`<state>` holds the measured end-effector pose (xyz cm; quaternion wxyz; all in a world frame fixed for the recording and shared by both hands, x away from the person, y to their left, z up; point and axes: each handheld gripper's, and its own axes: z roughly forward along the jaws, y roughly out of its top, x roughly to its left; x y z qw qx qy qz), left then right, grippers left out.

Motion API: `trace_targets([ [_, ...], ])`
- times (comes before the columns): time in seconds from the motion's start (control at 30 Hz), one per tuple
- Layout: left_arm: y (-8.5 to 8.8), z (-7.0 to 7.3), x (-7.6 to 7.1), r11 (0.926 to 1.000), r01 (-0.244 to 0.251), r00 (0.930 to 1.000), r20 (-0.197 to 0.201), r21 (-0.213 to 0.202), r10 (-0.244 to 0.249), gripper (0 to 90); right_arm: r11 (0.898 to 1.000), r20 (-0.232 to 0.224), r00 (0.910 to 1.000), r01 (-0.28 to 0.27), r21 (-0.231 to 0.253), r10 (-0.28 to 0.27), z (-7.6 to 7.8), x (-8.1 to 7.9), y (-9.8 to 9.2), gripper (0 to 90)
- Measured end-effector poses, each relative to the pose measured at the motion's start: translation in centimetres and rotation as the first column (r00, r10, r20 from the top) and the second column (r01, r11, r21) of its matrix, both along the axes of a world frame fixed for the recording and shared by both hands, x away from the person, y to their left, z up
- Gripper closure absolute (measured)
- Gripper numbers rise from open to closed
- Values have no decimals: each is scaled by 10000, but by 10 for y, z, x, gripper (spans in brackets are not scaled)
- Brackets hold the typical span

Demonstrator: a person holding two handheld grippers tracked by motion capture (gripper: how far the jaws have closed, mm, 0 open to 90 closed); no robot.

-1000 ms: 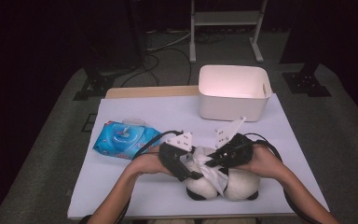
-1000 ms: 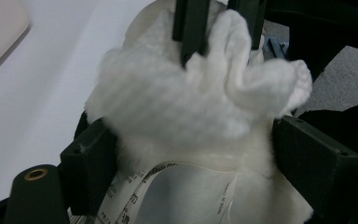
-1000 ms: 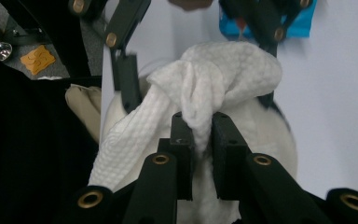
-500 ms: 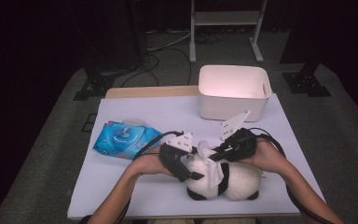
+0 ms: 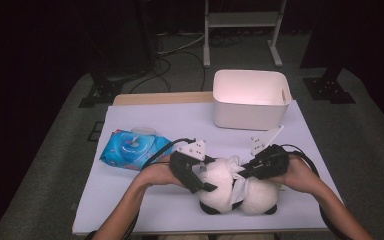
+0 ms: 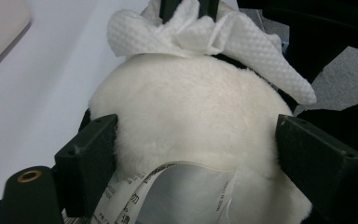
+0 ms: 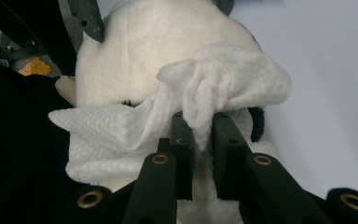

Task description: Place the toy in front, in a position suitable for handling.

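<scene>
Two grippers, one plush panda (image 5: 230, 187), near edge of bench (image 5: 130, 210). Left gripper (image 5: 202, 182): jaws spread wide, clasping the toy's white head from 9 o'clock, having just eased a little wider. Right gripper (image 5: 242, 172): jaws nearly shut on a white wipe (image 7: 200, 100) (bunched, dimpled), pressed on the head from 2 o'clock. Toy's long axis runs 9-to-3; the wipe sits atop it, directly beyond the left jaws.

A white rectangular plastic bin (image 5: 250, 100) stands at the desk's (image 5: 145, 210) far edge; a blue wet-wipe pack (image 5: 130, 149) lies left.
</scene>
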<state>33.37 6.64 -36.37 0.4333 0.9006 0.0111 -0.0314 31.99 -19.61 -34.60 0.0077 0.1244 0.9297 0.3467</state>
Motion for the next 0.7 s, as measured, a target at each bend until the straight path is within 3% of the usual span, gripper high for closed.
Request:
trace_targets([
  [0.33, -1, 2, 3, 9978, -176, 9985, -513, 633, 208, 84, 9982, 317, 9983, -484, -361, 496, 1, -11, 18, 797],
  [0.7, -14, -6, 5, 9903, -148, 9977, -639, 1383, 238, 12, 9964, 350, 9964, -755, -389, 768, -3, -16, 30, 801],
])
